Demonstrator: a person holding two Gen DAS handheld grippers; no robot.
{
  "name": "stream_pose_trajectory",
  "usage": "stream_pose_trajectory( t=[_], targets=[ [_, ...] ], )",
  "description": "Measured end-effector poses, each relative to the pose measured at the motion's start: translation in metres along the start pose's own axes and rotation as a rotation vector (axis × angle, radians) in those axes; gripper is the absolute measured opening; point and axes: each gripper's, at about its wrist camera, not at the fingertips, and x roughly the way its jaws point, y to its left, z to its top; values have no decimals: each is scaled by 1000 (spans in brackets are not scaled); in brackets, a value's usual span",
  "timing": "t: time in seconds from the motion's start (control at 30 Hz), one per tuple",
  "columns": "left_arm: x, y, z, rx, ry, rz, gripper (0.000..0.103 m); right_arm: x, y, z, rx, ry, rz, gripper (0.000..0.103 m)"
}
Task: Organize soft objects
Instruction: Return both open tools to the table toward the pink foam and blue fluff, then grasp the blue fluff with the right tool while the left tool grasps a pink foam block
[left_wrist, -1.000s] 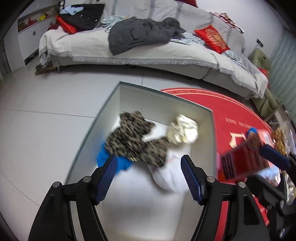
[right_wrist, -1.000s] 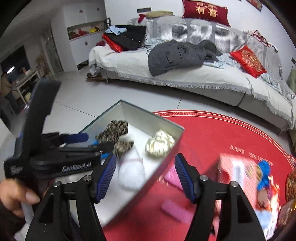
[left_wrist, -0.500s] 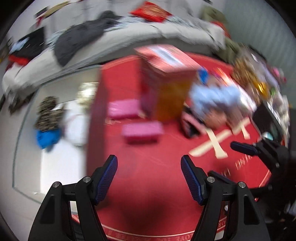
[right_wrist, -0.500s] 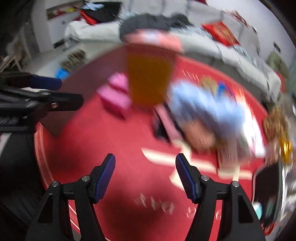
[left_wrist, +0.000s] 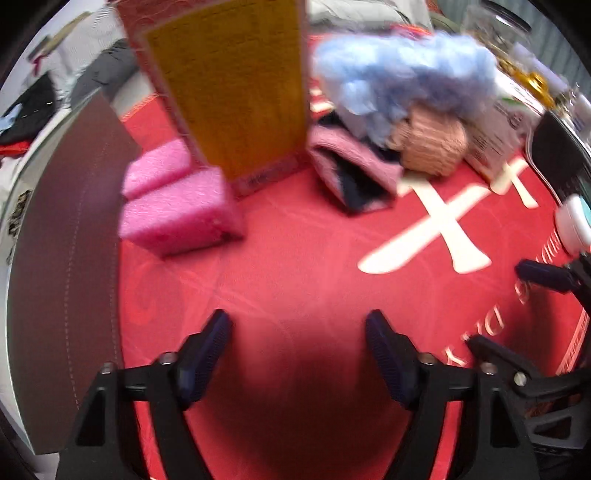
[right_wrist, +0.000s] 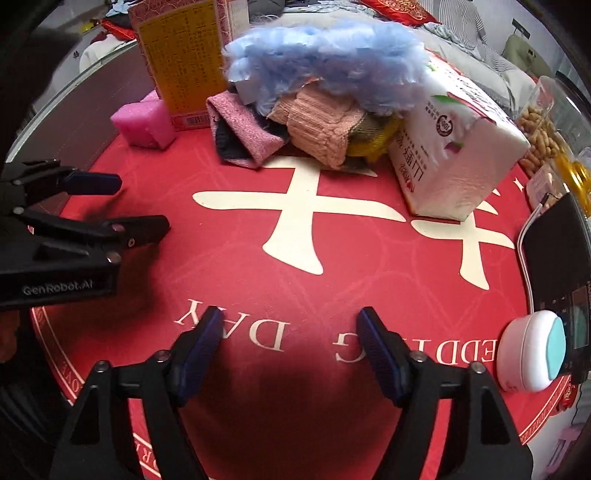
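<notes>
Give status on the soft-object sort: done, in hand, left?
Done: can't tell; the bin's inside isn't visible. In hand: nothing; left gripper and right gripper are empty, jaws opening above the red mat. Left: blue fluffy piece, pink knits, pink sponges.

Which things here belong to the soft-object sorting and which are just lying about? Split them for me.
Belongs to the job:
- fluffy blue item
- peach knit cloth
- pink cloth
- yellow cloth
- pink foam blocks

Just lying about:
- yellow-faced carton
- white tissue pack
- jar of peanuts
- small white device
- phone
</notes>
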Motion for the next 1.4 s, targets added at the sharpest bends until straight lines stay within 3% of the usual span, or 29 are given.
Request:
stream_pose_trajectory(
  t=[0.07,0.13,0.23,0.47,0.53,0.73,0.87,1.03,1.23,1.3,1.4],
  targets=[
    [3,5,-1,-25,-5,7,89,0,-1,0,1,-9,3,81],
    [5,11,-3,-62,-5,-17,103,-1,-3,-1,1,-19,2,82],
    [10,24,-10,-136,-20,-24,103,-2,-3,-3,1,-29,1,83],
    [11,23,-12,-128,-34,-21,103,2,10,-12,-10,-24,-7,84],
    [10,23,-11,-126,-42,-21,103,-8,15,-2,-49,-83,-39,79],
    [8,20,-14,-111,-55,-12,103,-62,37,43,-309,-358,-126,79],
    [-10,19,-5,-76,-142,44,103,-64,48,76,-458,-424,-151,79],
    [-25,20,2,-31,-218,107,103,-37,54,100,-616,-404,-159,79],
    [-35,3,8,108,-322,195,103,-3,52,109,-697,-345,-122,78],
    [-30,1,19,137,-326,247,103,6,48,108,-693,-285,-79,60],
    [-24,7,28,138,-310,268,103,4,42,103,-649,-248,-29,56]
  ],
)
